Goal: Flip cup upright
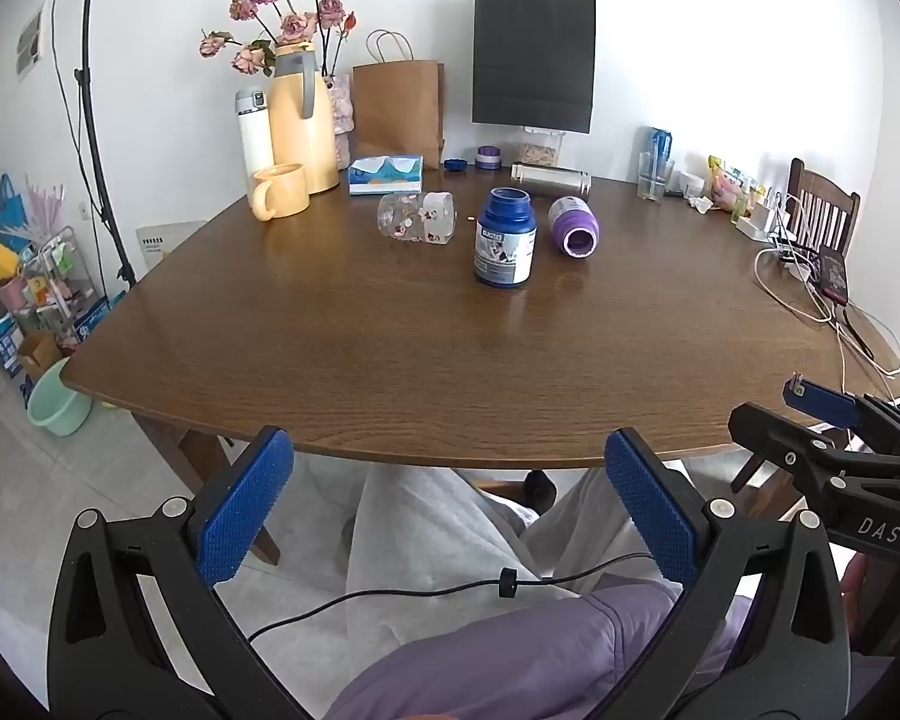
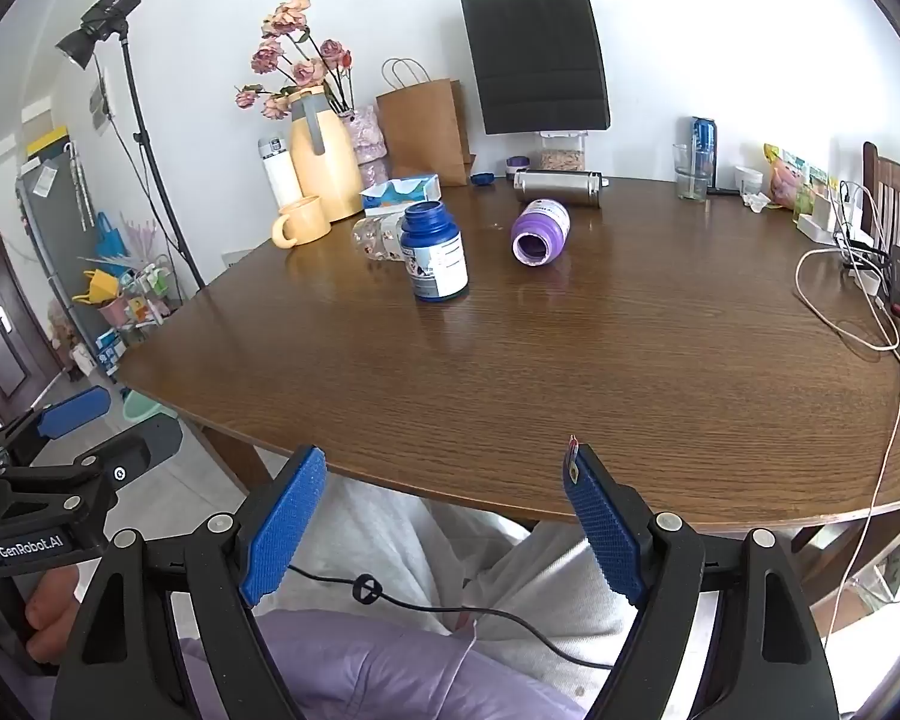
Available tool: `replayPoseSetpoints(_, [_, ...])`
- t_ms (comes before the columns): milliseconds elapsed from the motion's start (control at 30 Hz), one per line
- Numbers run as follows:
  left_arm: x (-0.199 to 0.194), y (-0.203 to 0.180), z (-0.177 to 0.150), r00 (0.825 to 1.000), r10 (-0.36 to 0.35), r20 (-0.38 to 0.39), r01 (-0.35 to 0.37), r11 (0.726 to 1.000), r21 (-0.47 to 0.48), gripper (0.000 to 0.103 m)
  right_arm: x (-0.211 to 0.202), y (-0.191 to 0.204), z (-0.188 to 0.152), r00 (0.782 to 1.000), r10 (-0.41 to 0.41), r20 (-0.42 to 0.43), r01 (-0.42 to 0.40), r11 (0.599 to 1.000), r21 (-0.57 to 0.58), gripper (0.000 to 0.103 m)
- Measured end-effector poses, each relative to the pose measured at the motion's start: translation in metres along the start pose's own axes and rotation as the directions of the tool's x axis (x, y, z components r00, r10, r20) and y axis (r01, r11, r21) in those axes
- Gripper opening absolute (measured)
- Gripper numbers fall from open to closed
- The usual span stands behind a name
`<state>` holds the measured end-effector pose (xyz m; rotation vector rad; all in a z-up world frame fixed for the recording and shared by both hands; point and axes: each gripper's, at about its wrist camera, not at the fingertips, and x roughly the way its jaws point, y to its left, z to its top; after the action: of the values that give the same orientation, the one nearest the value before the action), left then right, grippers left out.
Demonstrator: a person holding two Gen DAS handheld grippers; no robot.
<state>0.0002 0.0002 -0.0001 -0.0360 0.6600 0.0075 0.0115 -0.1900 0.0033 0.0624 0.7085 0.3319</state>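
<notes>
White walls back a brown wooden counter [image 1: 390,330]. Its clear patterned cup [image 1: 417,219] lies on its side beyond a blue bottle [image 1: 504,240], which partly hides it from the right wrist. Left claw [image 1: 444,510] and right claw [image 2: 444,528] hover wide open and empty off the near edge.

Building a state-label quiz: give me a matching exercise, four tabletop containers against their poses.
Things:
1. clear plastic cup with printed pattern
2. dark blue pill bottle with white label
3. purple plastic jar
4. steel cylindrical flask

States:
A. upright, lid off
B. on its side near the far table edge
C. on its side, open mouth toward the cameras
D. on its side, next to the yellow mug

Pairs: 1-D, 2-A, 3-C, 4-B
</notes>
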Motion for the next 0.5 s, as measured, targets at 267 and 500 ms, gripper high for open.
replayPoseSetpoints(267, [0.0000, -0.0002, 0.0000, 1.000, 0.003, 0.000, -0.003, 1.000, 0.003, 0.103, -0.0003, 0.0009, 0.0000, 1.000, 0.000, 0.005, 0.000, 1.000, 0.001, 0.086])
replayPoseSetpoints(500, [-0.0005, 0.0000, 0.0001, 1.000, 0.004, 0.001, -0.004, 1.000, 0.002, 0.103, 0.0007, 0.0023, 0.0000, 1.000, -0.002, 0.002, 0.002, 1.000, -0.002, 0.086])
